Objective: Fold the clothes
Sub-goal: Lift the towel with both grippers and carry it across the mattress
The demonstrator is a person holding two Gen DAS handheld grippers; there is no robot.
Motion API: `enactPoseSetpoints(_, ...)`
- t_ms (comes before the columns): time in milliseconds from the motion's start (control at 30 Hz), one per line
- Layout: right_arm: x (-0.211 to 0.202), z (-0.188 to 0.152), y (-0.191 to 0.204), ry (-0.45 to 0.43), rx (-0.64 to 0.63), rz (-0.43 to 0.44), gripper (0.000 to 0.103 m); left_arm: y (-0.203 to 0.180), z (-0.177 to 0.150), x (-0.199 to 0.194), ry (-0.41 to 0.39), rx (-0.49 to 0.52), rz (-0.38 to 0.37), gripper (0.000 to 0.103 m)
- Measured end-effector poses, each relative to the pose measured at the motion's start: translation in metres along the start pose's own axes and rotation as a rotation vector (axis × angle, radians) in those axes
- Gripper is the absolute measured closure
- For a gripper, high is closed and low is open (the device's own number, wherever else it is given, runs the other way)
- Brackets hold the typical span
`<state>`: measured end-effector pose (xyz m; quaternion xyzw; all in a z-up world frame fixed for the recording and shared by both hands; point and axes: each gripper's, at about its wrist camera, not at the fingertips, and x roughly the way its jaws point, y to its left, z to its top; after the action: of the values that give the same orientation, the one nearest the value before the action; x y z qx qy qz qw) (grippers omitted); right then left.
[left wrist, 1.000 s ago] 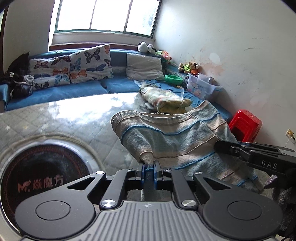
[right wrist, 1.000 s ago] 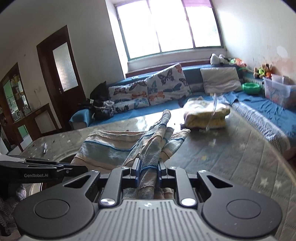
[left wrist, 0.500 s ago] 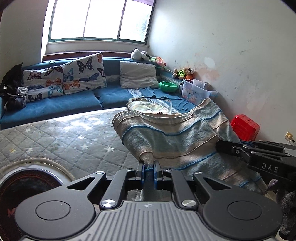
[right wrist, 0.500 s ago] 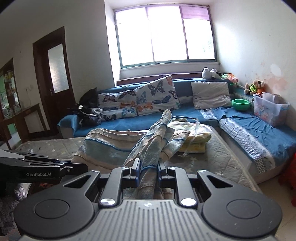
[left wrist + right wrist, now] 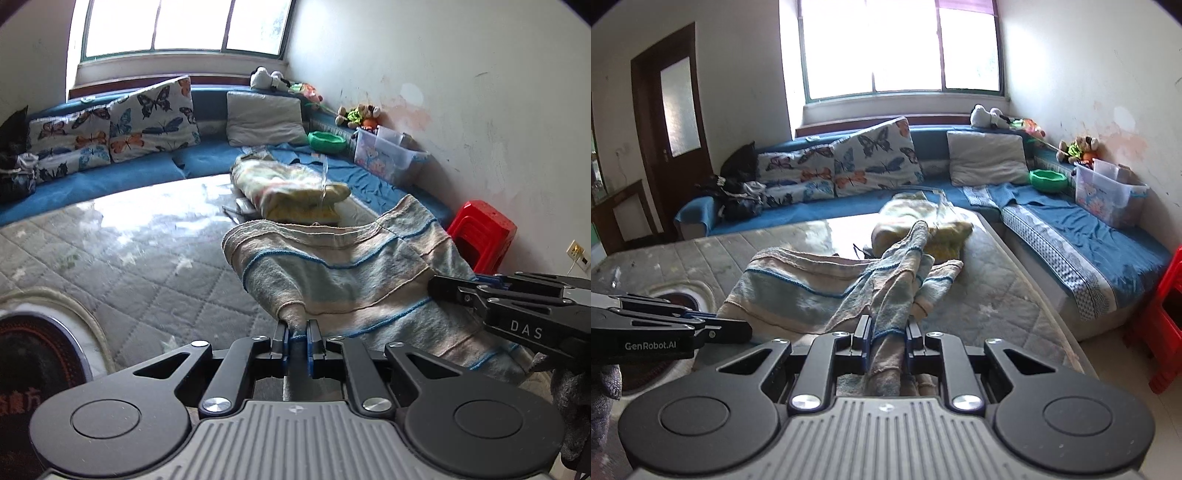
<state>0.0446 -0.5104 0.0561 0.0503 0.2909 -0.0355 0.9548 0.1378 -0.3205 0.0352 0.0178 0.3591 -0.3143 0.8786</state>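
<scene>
While the quilted table point(image 5: 155, 280) is taking up most of the room in front of the blue sofa point(image 5: 1071, 229), one striped garment point(image 5: 347, 280) is hanging over it, stretched between the two tools. That garment is the landmark for everything else. Just behind it, one folded yellowish bundle point(image 5: 295, 192) is sitting on the table. Further behind it, three cushions are leaning on the sofa: two butterfly cushions point(image 5: 875, 158) and one plain grey cushion point(image 5: 986, 158). Off to its right, one red stool point(image 5: 480, 236) is standing by the wall, and one clear storage box point(image 5: 1108, 195) and one green bowl point(image 5: 1047, 181) are sitting on the sofa.

Readable writing: "DAS" on the right gripper point(image 5: 886, 332) as seen from the left camera, "GenRobot.AI" on the left gripper point(image 5: 295, 332) as seen from the right camera. A round dark disc point(image 5: 33, 362) to the garment's left is showing red characters I can't read fully.

Both grippers are pinching narrow, each one clamping a bunched edge of the garment.
</scene>
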Motion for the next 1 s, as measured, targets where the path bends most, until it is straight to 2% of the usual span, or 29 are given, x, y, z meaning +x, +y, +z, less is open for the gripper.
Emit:
enactPoseSetpoints(400,0.034,-0.031,-0.008,0.09,0.018,-0.052,0.087,-0.004,-0.02,0.03,0.07,0.012,0.013,0.092)
enactPoseSetpoints(667,0.043,-0.037,-0.014,0.12,0.044,-0.068,0.084,-0.003,-0.021,0.034,0.077,0.034,0.028,0.083)
enactPoseSetpoints(733,0.043,-0.038,-0.014,0.123,0.045,-0.073,0.082,-0.005,-0.021,0.035,0.074,0.048,0.04,0.077)
enactPoseSetpoints(800,0.044,-0.038,-0.015,0.132,0.042,-0.087,0.081,-0.005,-0.021,0.035,0.066,0.066,0.06,0.064)
enactPoseSetpoints(1000,0.041,-0.033,-0.011,0.102,0.032,-0.095,0.073,-0.004,-0.022,0.035,0.067,0.078,0.08,0.055)
